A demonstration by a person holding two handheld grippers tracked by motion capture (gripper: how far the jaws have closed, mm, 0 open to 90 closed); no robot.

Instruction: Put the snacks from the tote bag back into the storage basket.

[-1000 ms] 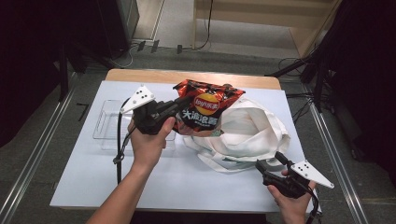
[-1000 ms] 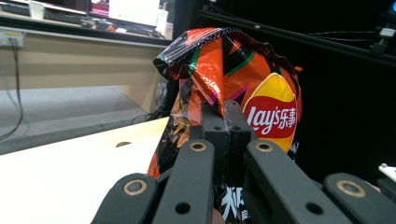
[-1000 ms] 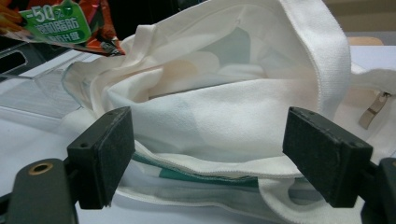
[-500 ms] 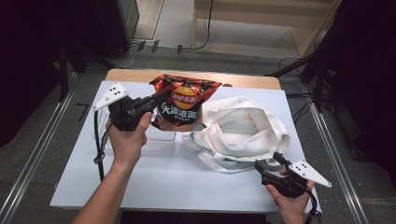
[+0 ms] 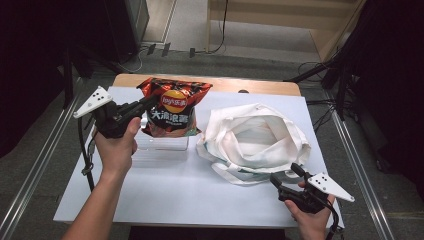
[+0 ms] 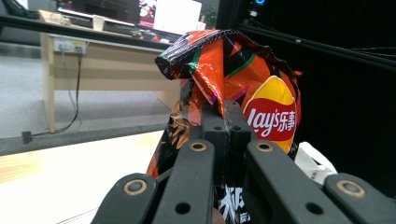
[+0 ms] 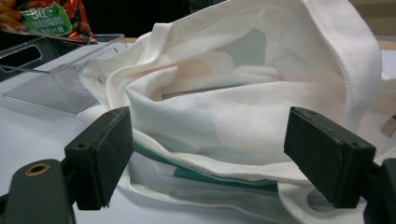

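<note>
We judge step in hand: carrying chip bag (image 5: 172,106) away from tote bag (image 5: 255,137), toward clear tray (image 5: 162,145). Left gripper (image 5: 150,101) clenched on chip bag's side edge; foil pinched between jaws, bag hanging upright above tray, left of tote. Right gripper (image 5: 285,176) released, jaws wide, at tote's near edge; cloth possibly touching pads, hard to tell. Next move: lower bag into tray, then release.
</note>
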